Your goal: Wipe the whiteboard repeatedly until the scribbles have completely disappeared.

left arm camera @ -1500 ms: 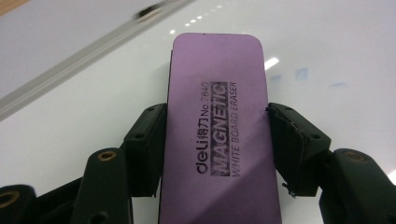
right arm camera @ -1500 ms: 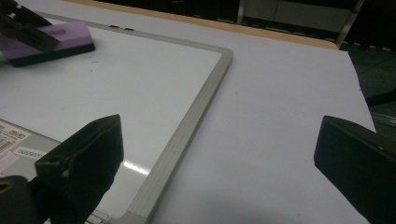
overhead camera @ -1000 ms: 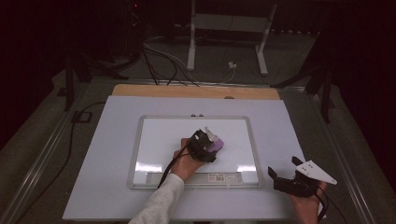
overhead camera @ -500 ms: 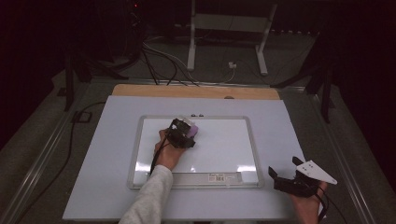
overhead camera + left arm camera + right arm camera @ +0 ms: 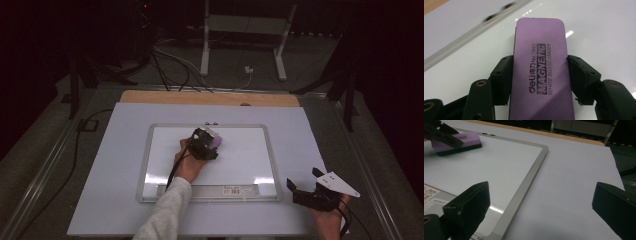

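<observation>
Eraser (image 5: 540, 70) lies on whiteboard (image 5: 250, 160), clamped by left hand-held gripper (image 5: 204, 146); right hand-held gripper (image 5: 302, 192) gapes empty nearby.

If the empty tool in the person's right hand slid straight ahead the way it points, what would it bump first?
Probably nothing soon: the right tool points over the bare pale grey table sheet, just beside the silver-framed whiteboard. Its wooden far edge lies beyond; depth unclear.

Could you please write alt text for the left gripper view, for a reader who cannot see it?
A purple eraser, printed "deli No.7840 MAGNETIC WHITE BOARD ERASER", is clamped between the two black jaws of the left claw. It lies on a glossy whiteboard, whose grey frame crosses the upper left.
</observation>
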`<state>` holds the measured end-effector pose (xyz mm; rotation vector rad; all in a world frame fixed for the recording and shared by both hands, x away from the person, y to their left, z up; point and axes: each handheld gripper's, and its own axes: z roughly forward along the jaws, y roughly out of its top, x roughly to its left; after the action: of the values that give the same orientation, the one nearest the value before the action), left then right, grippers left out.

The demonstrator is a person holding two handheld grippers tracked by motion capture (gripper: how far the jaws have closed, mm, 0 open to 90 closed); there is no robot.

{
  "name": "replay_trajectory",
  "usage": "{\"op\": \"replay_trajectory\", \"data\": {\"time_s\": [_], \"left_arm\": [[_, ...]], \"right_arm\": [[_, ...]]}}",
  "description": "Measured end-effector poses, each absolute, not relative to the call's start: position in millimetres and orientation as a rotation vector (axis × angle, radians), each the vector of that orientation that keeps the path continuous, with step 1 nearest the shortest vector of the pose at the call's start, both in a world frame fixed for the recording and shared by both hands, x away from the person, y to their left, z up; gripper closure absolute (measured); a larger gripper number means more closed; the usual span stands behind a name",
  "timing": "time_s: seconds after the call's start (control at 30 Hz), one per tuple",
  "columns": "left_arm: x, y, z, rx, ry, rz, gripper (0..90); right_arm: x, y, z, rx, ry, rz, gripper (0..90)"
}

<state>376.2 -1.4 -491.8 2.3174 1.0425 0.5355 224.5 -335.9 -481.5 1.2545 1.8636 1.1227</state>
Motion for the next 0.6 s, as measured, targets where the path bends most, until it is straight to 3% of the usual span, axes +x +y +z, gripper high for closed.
{"op": "replay_trajectory", "data": {"time_s": [0.17,0.23,0.6], "left_arm": [[354.7,-29.4,-491.1,2.370,0.838,0.447,42.0],[352.1,-33.7,-490.8,2.381,0.814,0.470,42.0],[384.2,6.5,-489.7,2.342,1.069,0.567,42.0]], "right_arm": [[224.2,-335.8,-481.3,1.253,1.864,1.125,1.6],[224.2,-335.4,-481.3,1.252,1.866,1.124,1.6],[224.4,-337.6,-481.6,1.260,1.861,1.122,1.6]]}}
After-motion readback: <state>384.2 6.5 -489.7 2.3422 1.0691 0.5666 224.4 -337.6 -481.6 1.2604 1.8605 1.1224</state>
